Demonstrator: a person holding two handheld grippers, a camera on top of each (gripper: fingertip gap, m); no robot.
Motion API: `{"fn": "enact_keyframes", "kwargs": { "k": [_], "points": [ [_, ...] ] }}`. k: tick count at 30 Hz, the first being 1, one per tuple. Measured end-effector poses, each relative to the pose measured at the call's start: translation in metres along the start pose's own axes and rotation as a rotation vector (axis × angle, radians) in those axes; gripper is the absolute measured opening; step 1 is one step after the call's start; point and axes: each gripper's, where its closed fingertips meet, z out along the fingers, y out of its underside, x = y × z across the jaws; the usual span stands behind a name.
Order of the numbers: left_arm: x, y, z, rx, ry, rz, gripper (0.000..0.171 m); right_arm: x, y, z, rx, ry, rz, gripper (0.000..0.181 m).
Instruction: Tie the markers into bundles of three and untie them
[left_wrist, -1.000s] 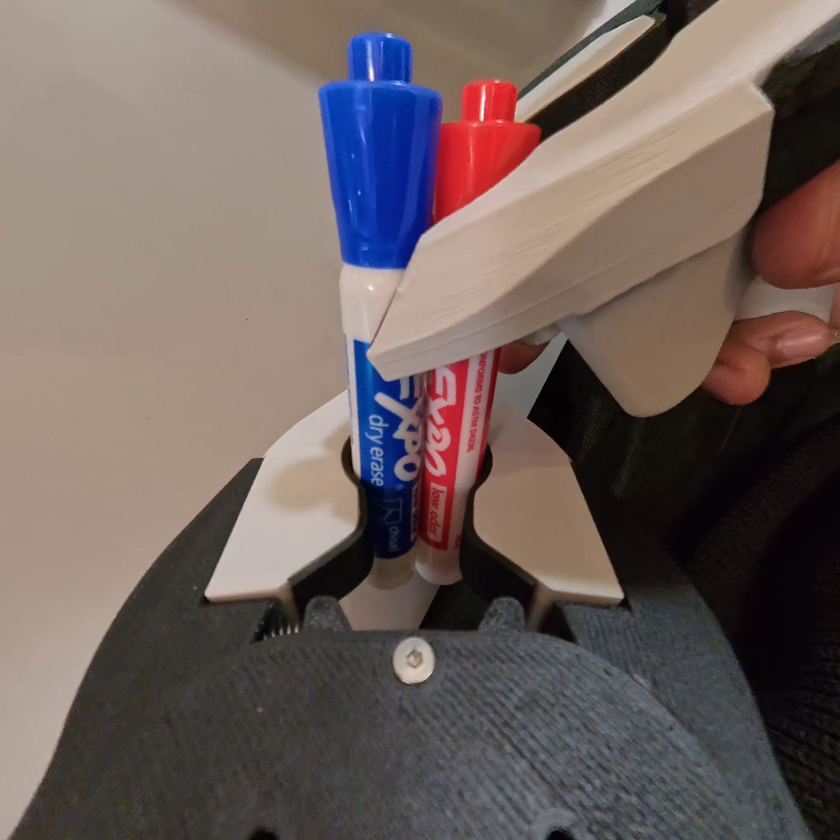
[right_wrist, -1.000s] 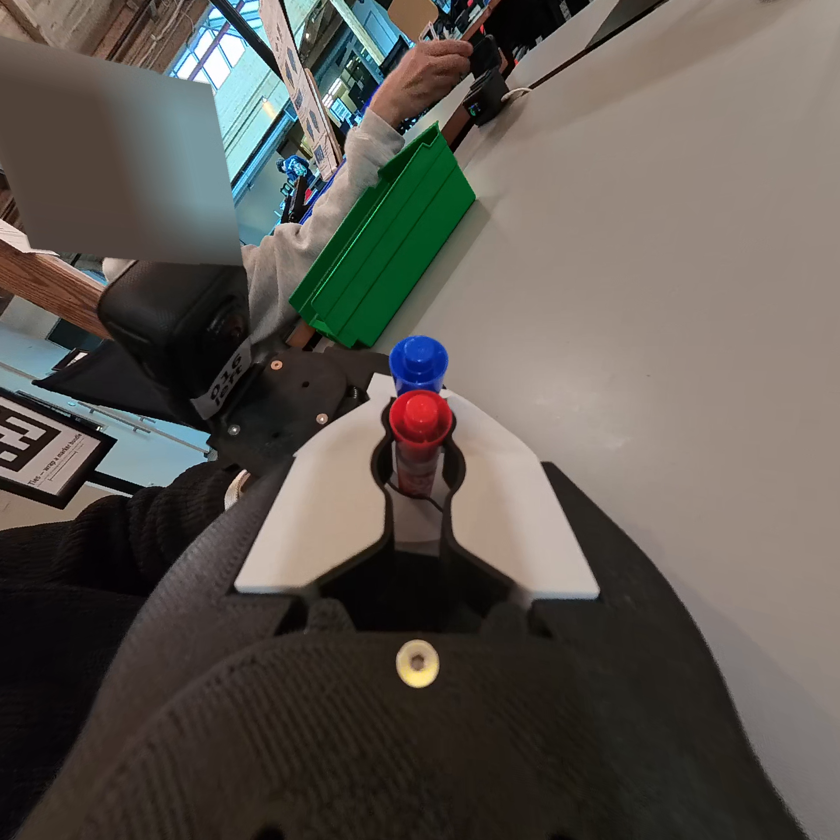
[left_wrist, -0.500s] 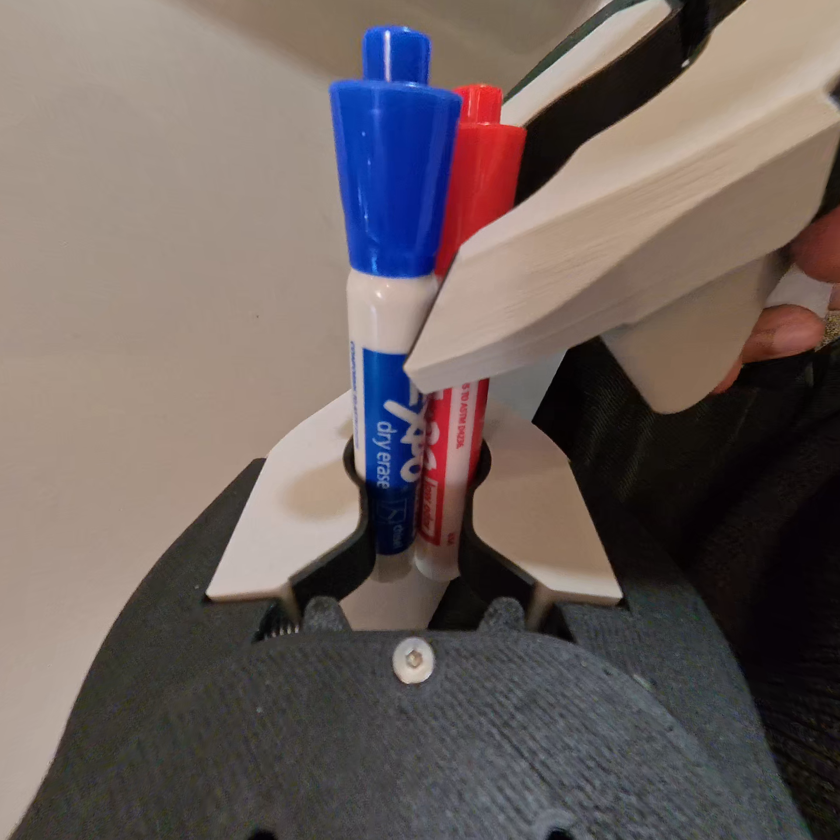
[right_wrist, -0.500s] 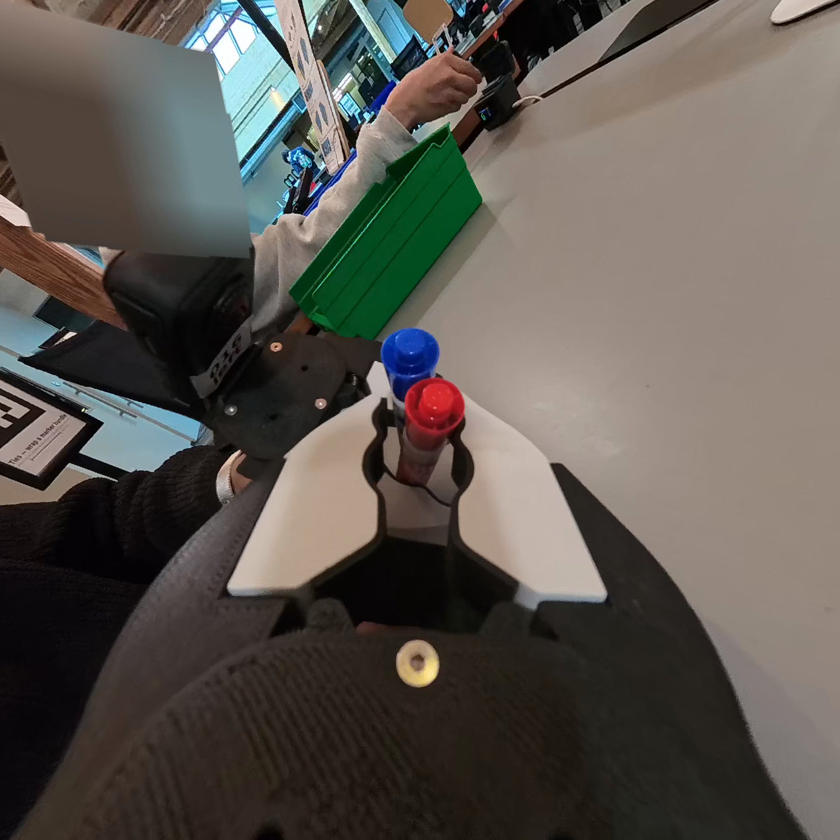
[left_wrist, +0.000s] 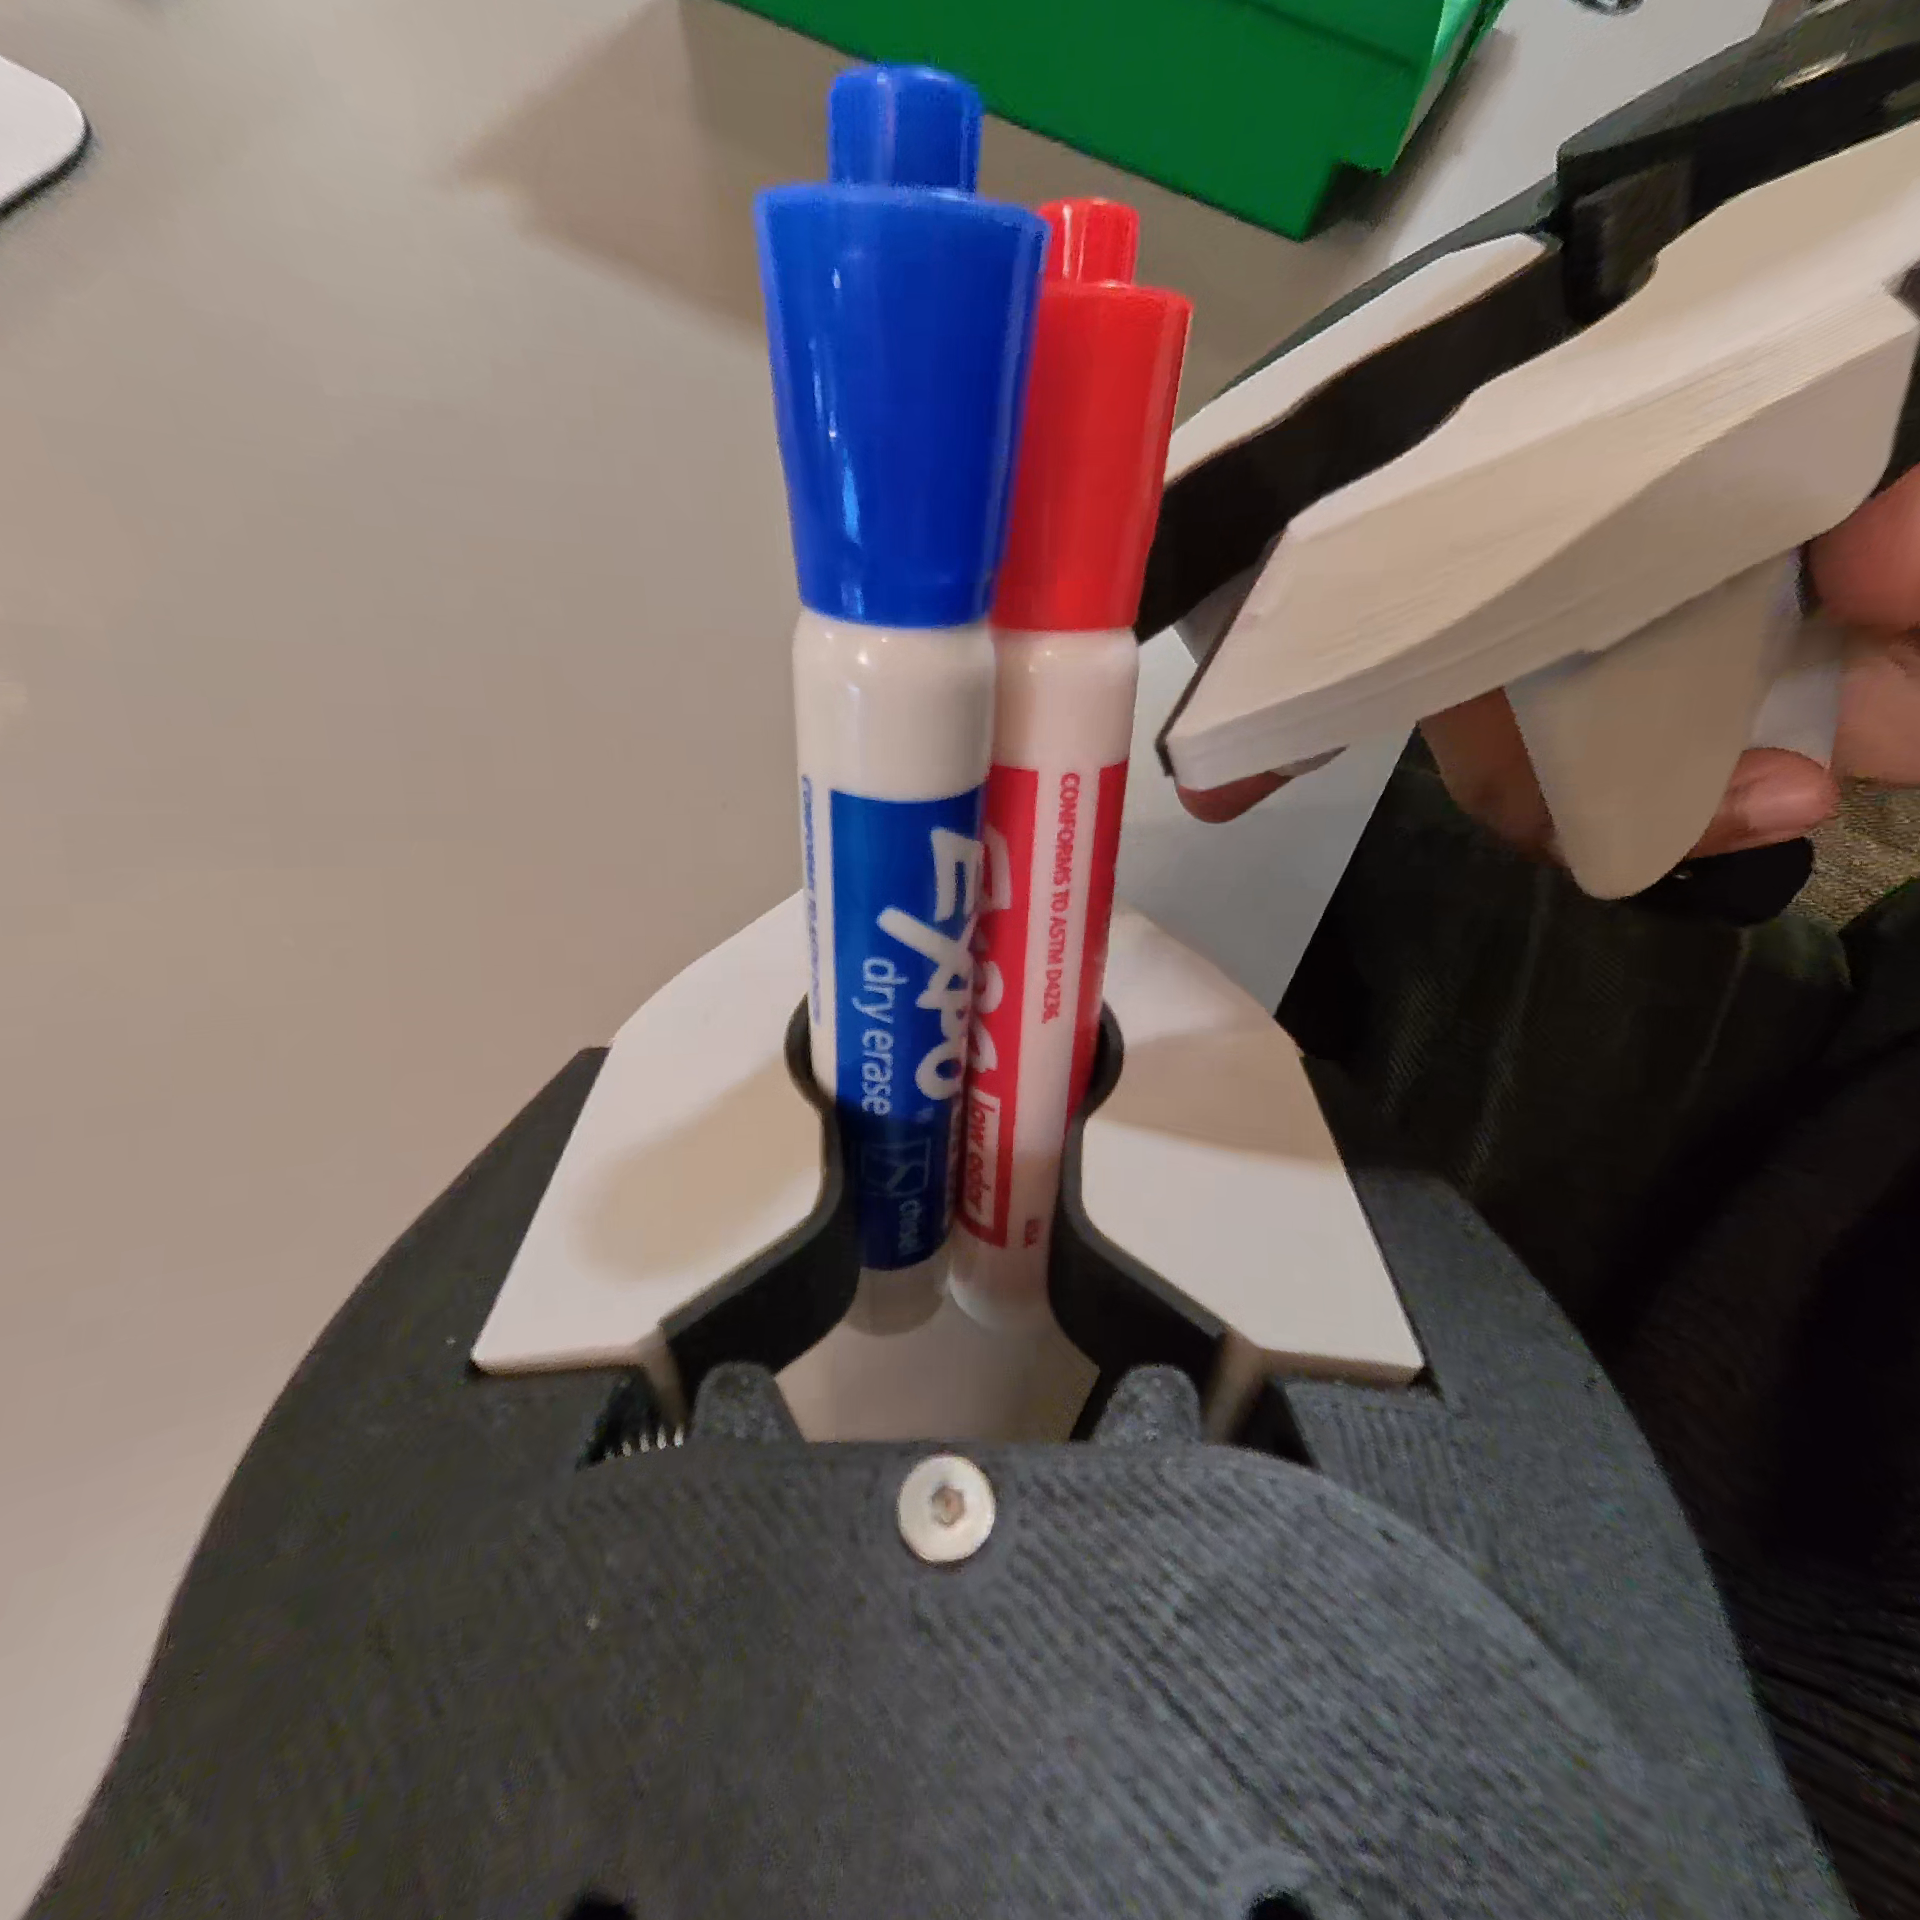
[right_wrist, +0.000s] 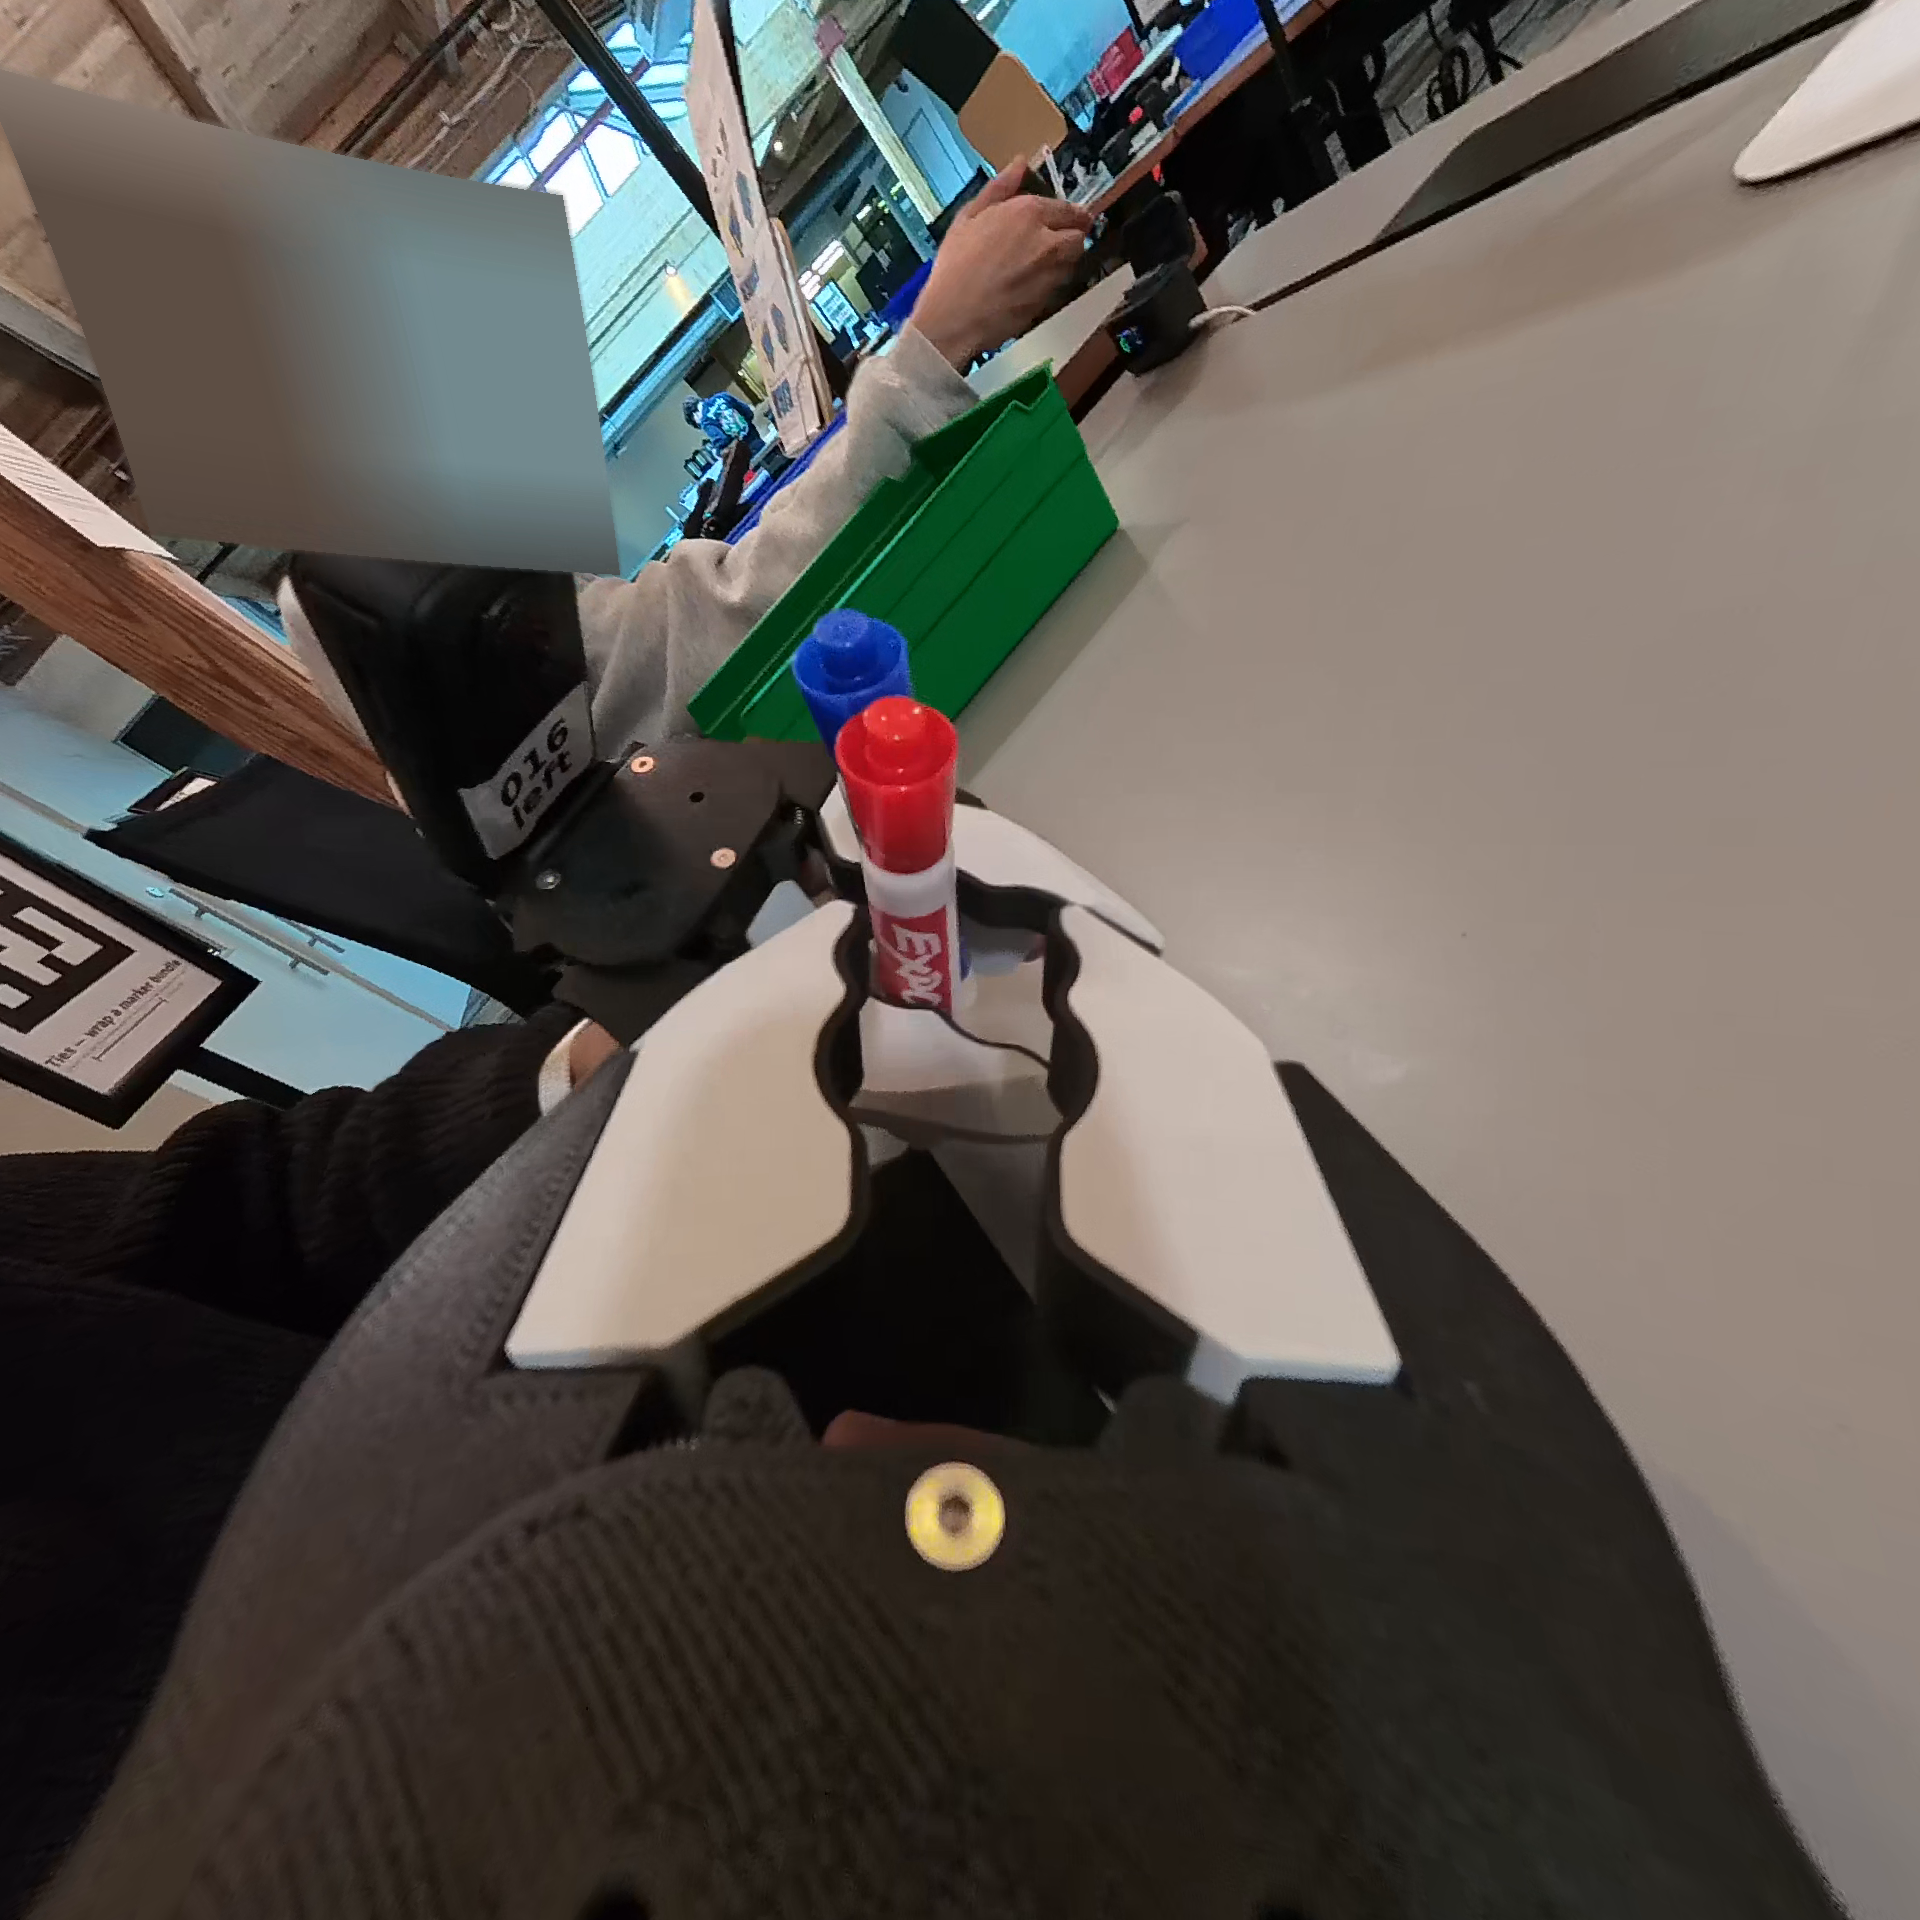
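My left gripper (left_wrist: 951, 997) is shut on two dry-erase markers standing side by side, a blue-capped marker (left_wrist: 894, 468) on the left and a red-capped marker (left_wrist: 1091, 468) on the right. My right gripper (left_wrist: 1174, 613) is open just right of the red marker, not touching it, with a hand behind it. In the right wrist view my right gripper (right_wrist: 956, 935) is open, with the red marker (right_wrist: 899, 800) standing at its fingertips and the blue marker (right_wrist: 847, 665) behind. A thin black strand (right_wrist: 997, 1044) lies just below the red marker.
A green bin (left_wrist: 1143, 83) stands on the grey table (left_wrist: 364, 623) beyond the markers; it also shows in the right wrist view (right_wrist: 966, 540). A white object (right_wrist: 1829, 104) lies far off. A person's grey sleeve (right_wrist: 748, 561) reaches behind the bin. A framed sign (right_wrist: 83, 987) is at left.
My right gripper has opened and drawn back from the red marker, which it was closed around. The left gripper has tilted, bringing the green bin into its view. The markers stay held.
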Motion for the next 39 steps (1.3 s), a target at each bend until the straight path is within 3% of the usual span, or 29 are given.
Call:
{"fn": "enact_keyframes", "kwargs": {
  "k": [11,18,39],
  "points": [
    [0.001,-0.014,-0.007,0.099,-0.026,0.061,0.042,-0.014,0.004,0.003,-0.019,-0.033,-0.1,0.028],
    [0.003,-0.01,-0.003,0.082,-0.028,0.077,0.042,-0.016,0.009,0.004,-0.05,-0.029,-0.14,0.016],
    [0.006,0.002,0.006,0.007,-0.033,0.069,0.042,-0.008,0.029,0.01,-0.168,0.018,-0.109,0.018]
  ]
}}
